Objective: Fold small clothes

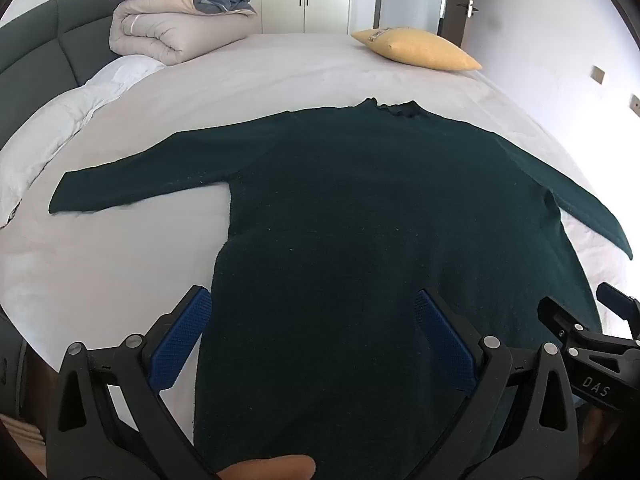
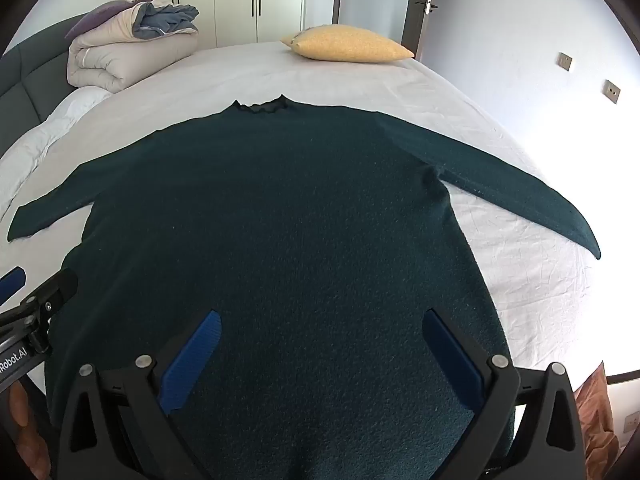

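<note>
Dark green knit, the sweater [image 1: 380,208] lies face-flat on the bed [image 1: 280,72], collar away from you, both sleeves spread out, hem toward you. Nothing is folded yet.

Start at the left sleeve [image 1: 140,176]: it lies far out, near the rumpled duvet [image 1: 60,120]. If you drag it across instead of lifting it, the knit will likely cling to the sheet and bunch at the armpit.

Your left gripper [image 1: 312,344] hovers over the hem's left edge, jaws spread wide and holding nothing. One finger hangs over sheet, the other over cloth, so closing there could pinch sheet along with sweater, or only one layer.

Your right gripper [image 2: 320,352] sits over the lower body, jaws likewise wide and empty. Whether the pads [image 2: 192,360] touch the cloth I can't quite tell. A pinch mid-panel would raise a ridge, not a clean fold.

The right sleeve [image 2: 520,196] lies toward the bed's bright edge; a careless tug might skew the whole sweater or pull it off that edge.
</note>
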`<state>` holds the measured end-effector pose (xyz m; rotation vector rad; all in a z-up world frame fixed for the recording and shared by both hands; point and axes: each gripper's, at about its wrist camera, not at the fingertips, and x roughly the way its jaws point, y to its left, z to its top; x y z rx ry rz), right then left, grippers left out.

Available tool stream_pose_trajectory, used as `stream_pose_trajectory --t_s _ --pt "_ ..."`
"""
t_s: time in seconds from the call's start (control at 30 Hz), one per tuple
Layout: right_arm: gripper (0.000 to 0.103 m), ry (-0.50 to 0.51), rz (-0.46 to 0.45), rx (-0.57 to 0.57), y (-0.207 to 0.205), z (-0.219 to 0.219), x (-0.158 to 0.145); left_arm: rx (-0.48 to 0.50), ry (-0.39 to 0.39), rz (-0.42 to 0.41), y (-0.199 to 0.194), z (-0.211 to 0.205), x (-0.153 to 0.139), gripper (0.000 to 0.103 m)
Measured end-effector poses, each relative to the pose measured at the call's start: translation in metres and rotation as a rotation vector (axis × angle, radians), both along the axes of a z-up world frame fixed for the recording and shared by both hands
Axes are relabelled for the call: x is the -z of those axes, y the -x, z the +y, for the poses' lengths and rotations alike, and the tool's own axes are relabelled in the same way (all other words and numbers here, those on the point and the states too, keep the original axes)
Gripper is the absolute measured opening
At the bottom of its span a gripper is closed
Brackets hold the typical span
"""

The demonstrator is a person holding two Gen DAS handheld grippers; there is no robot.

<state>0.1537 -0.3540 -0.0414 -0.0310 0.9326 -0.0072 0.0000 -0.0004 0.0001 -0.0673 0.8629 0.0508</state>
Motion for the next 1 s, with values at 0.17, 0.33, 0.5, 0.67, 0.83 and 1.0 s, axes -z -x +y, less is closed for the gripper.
stream_pose_trajectory --t_s 0.17,0.33,0.5,0.67,0.83,1.0 --pt "0.103 0.004 -0.001 0.0 0.001 -0.0002 0.0002 -0.002 -0.005 0.001 0.0007 0.0002 -0.0012 0.103" --pt "0.103 0.002 -0.001 -0.001 0.0035 0.0027 -0.0008 0.0 -0.005 0.005 -0.0007 0.0002 0.0024 0.103" --pt "0.103 0.001 -0.001 0.0 0.0044 0.0018 0.0009 0.0 -0.003 0.006 0.0001 0.0003 0.0043 0.103" --pt "0.103 0.0 -0.002 0.0 0.0049 0.0016 0.0013 -0.001 -0.002 0.006 0.0008 0.0002 0.0075 0.103" --pt "0.103 0.0 0.0 0.0 0.0046 0.0016 0.0014 0.002 0.0 0.009 0.0001 0.001 0.0073 0.103" --pt "0.103 0.0 0.001 0.0 0.0049 0.0022 0.0032 0.001 0.0 0.01 0.0002 0.0024 0.0045 0.103"
